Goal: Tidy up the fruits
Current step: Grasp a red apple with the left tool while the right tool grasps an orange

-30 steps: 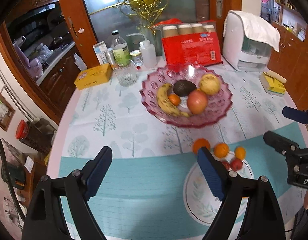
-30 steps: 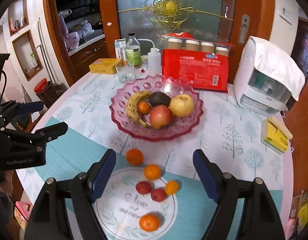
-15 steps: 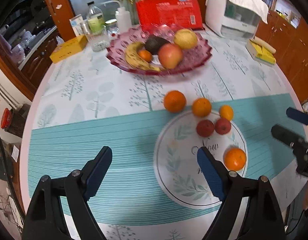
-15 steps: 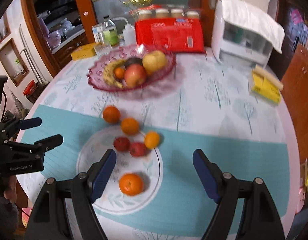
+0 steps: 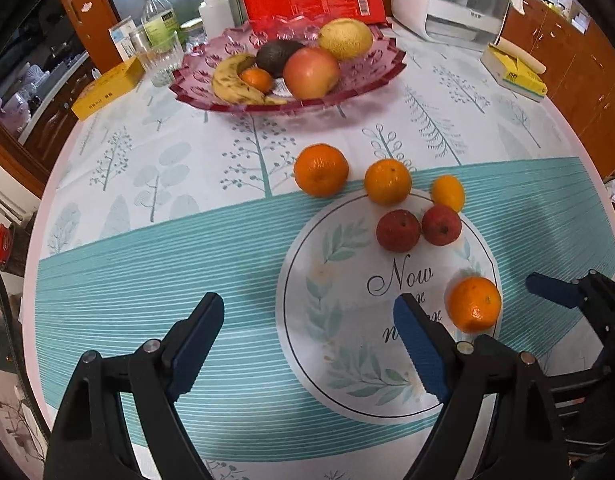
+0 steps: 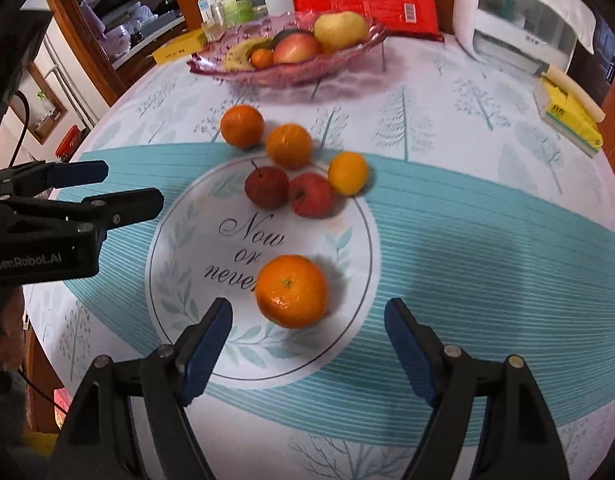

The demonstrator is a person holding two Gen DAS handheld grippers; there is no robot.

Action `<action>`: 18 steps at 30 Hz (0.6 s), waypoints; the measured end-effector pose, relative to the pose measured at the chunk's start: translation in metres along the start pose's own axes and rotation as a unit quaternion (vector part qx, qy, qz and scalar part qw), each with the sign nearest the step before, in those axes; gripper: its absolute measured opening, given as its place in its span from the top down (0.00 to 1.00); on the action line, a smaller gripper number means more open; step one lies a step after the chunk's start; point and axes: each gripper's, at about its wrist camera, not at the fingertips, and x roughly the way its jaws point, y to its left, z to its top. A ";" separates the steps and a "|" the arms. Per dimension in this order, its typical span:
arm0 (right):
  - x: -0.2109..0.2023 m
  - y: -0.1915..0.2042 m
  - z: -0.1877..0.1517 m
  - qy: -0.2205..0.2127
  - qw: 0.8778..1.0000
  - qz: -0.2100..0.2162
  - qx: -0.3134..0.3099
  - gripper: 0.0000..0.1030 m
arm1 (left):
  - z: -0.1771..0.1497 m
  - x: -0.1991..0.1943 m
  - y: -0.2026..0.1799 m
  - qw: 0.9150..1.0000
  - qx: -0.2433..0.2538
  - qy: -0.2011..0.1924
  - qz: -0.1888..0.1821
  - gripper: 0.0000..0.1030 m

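Hiding avocado [image 6: 285,34] behind apple [image 6: 297,48] — right tongs [image 6: 307,344] wide, just narrowing, astride tangerine [image 6: 291,291]; left tongs [image 5: 307,344] wide, empty.

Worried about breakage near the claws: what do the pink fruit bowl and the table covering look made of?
The pink fruit bowl looks like pressed glass, or possibly clear plastic: it is see-through, glossy, with moulded flower patterns and a scalloped rim. The table covering looks like wipe-clean vinyl or oilcloth: it lies smooth and flat with printed trees and stripes and a faint sheen, though coated fabric is possible.
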 end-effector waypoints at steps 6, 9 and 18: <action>0.018 0.006 0.003 0.009 1.000 -0.003 -0.006 0.42 | 0.002 0.015 -0.006 1.000 -0.001 0.012 -0.013 0.17; 0.022 0.007 0.003 0.010 1.000 0.009 -0.011 0.53 | 0.006 0.021 -0.009 1.000 -0.001 0.013 -0.020 0.17; 0.021 -0.010 0.008 0.004 1.000 0.008 0.019 0.56 | 0.022 0.042 -0.024 0.999 0.011 0.007 -0.038 0.17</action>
